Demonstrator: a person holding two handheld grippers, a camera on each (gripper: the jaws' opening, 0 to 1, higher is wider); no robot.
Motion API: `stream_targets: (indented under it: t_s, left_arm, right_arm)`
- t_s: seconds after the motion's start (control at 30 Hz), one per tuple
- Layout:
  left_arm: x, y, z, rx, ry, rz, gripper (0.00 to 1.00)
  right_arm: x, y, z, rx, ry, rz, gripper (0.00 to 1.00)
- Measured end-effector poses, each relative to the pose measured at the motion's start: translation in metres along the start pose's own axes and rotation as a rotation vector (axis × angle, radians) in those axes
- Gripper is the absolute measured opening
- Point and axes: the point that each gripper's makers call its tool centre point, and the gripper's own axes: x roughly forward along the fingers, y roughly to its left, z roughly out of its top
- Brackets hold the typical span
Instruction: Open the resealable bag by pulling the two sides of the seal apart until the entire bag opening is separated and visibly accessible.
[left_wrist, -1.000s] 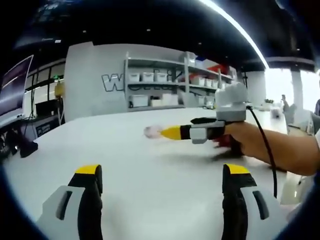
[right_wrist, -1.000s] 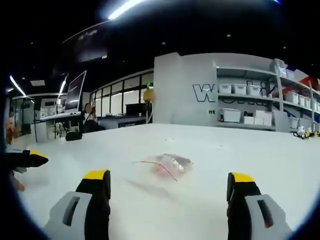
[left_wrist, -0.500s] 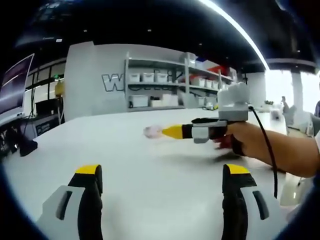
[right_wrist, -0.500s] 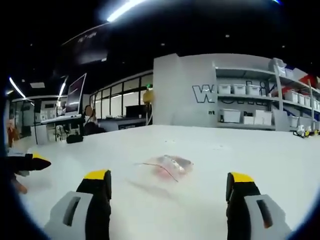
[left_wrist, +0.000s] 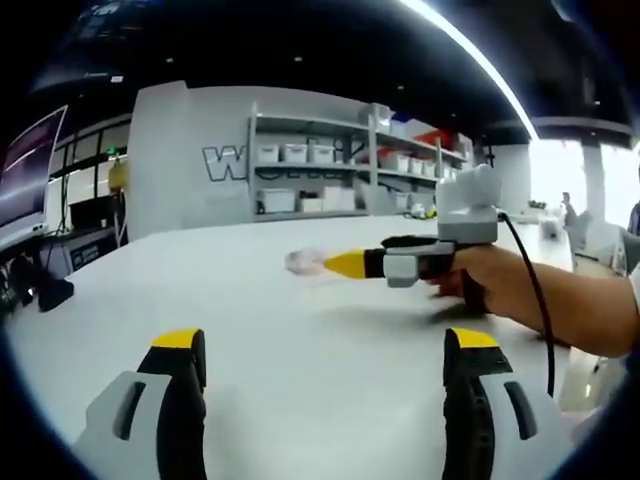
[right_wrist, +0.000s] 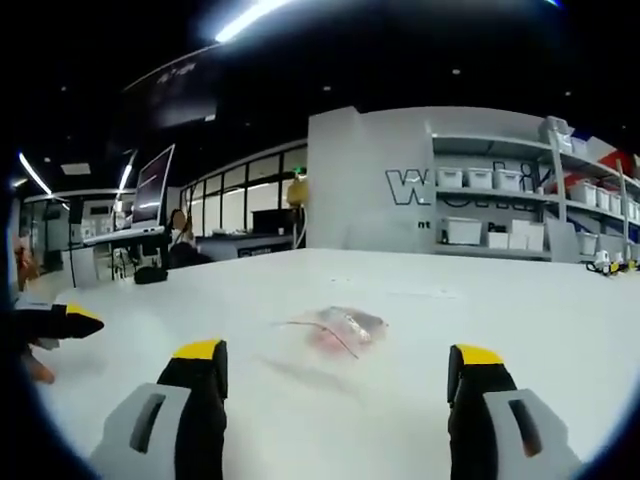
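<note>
Resealable bag (right_wrist: 335, 330): clear, with something pinkish inside, lying flat on the white worktop (right_wrist: 520, 300) well in from every edge. In the left gripper view it is showing as a small pale blur (left_wrist: 303, 262) just beyond the yellow tip of the other tool. Which side carries the seal cannot be told; a thin dark line is running along the near edge of the bag and may be it.

Right hand-held gripper (right_wrist: 335, 365): jaws standing wide apart, holding nothing, facing the bag from the near side of the worktop. Seen from the left gripper view (left_wrist: 345, 264), it is reaching in side-on, a hand (left_wrist: 475, 280) wrapped around its handle, its tip near the bag but apparently not touching it.

Left hand-held gripper (left_wrist: 320, 355): jaws likewise spread and empty, sitting well apart from the bag, toward the worktop's left side. Its yellow tip (right_wrist: 75, 318) is entering the right gripper view at the left.

Risks, as judged:
- Bag is light and lying loose on a smooth worktop, so a jaw pushing at it is likely to be sliding it away rather than catching it.
- Both seal lips are lying flat together; one jaw may be pinching both layers, leaving nothing to pull apart.
- Gripping below the seal would be stretching film, not opening.
</note>
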Motion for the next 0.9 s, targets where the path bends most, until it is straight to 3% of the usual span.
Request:
stream_targets:
  t_s: [0.9]
  left_arm:
    - [-0.001,0.000,-0.002,-0.005,0.001,-0.001,0.97]
  right_arm:
    - [-0.012,0.002,0.001,0.010,-0.010,0.003,0.90]
